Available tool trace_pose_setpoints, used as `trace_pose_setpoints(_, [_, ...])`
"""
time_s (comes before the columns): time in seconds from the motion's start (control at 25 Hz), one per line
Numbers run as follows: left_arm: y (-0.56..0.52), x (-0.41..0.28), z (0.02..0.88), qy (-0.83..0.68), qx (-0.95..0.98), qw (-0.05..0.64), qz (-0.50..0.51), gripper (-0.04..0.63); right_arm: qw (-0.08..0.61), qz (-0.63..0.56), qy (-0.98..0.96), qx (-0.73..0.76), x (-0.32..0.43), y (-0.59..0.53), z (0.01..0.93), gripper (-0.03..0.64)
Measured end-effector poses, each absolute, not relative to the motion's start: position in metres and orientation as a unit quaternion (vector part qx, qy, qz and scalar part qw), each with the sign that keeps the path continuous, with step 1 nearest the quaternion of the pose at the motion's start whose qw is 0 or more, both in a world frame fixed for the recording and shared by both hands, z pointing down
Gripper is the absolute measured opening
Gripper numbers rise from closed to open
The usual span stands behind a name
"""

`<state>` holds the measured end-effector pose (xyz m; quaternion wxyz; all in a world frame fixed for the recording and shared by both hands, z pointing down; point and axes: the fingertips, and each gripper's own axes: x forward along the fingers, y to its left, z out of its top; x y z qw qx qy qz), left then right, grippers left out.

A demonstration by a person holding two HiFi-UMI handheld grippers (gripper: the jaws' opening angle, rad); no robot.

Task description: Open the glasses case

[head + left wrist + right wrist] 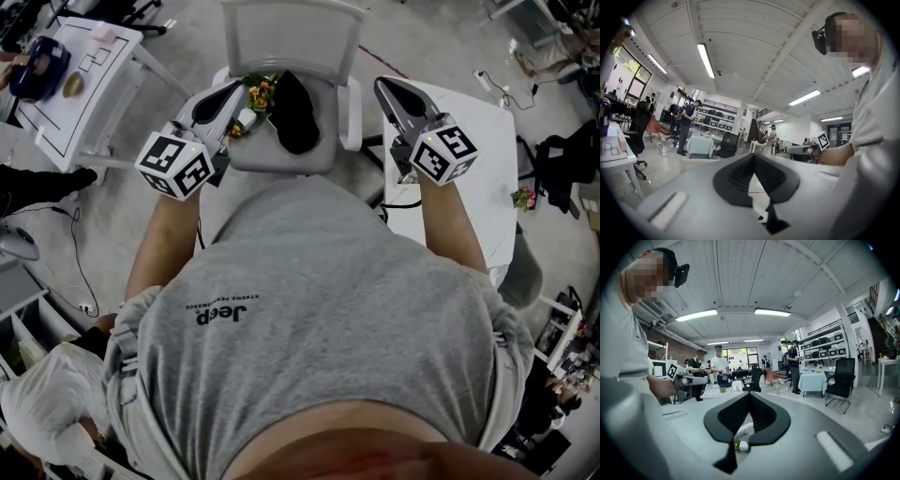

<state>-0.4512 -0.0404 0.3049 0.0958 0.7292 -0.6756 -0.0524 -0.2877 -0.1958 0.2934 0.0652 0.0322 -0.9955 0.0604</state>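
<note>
Your left hand-held gripper (230, 92) and right hand-held gripper (386, 89) are both closed and empty, either side of the chair seat (272, 155) where the dark glasses case (295, 112) apparently lies untouched. You're at the approach step: next, open the jaws and lower onto it.

ceiling (740, 37) white, strip lights (707, 60) | floor (178, 66) grey | white chair (291, 28), tables (492, 197)

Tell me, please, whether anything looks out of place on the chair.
Mildly odd: a black object, perhaps the glasses case, and a small bunch of flowers lie on the grey chair's seat rather than the white table beside it. Nothing looks spilled or damaged.
</note>
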Motion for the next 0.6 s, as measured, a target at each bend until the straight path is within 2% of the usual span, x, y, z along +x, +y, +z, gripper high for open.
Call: trace_pose_setpoints(0.6, [-0.0354,-0.4467,0.3042,-0.675,0.730,0.096,-0.054,0.057,0.071,0.045,-0.996,0.033,-0.2839,-0.1876,0.2928,0.003])
